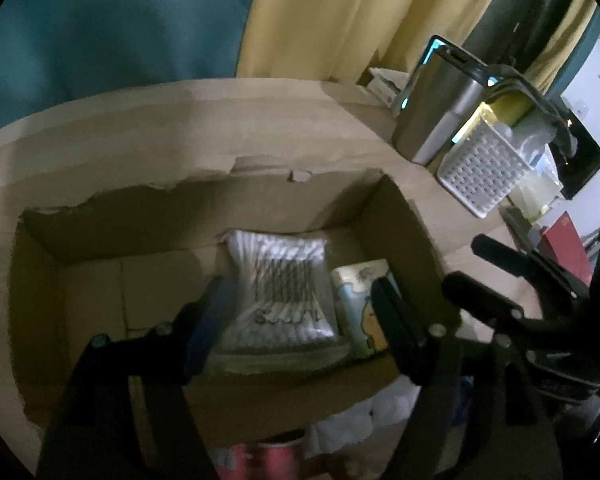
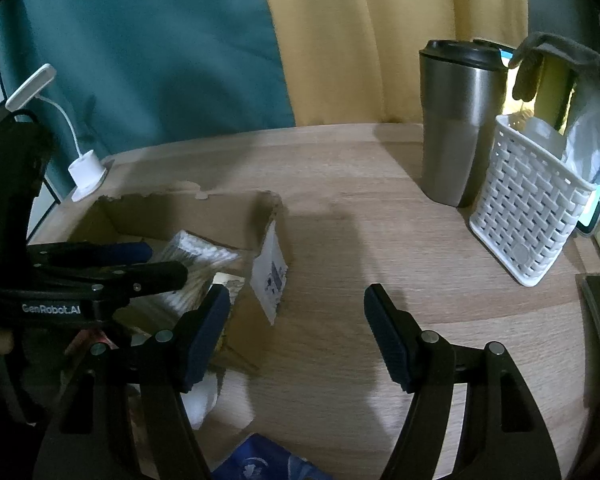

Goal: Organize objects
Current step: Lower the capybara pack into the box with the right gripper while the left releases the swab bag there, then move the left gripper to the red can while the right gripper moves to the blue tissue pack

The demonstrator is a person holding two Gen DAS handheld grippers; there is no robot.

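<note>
Left gripper (image 1: 300, 312) hangs over the cardboard box (image 1: 204, 128), jaws apart, gripping nothing. Cotton-swab bag (image 1: 284, 288) lies flat between its fingers, on the box floor. Looks light, soft, slippery film; pinch across the short sides. Right gripper (image 2: 296, 336) open, empty.

Wooden table (image 2: 340, 200) with teal wall (image 2: 160, 40) and yellow curtain (image 2: 360, 32) behind it. Steel tumbler (image 2: 456, 132) with black lid stands near the far right edge, white woven basket (image 2: 528, 216) just beside it, closer to the right edge. Phone with lit screen (image 2: 592, 216) leans behind the basket. White lamp on round base (image 2: 86, 170) at the far left corner.
</note>
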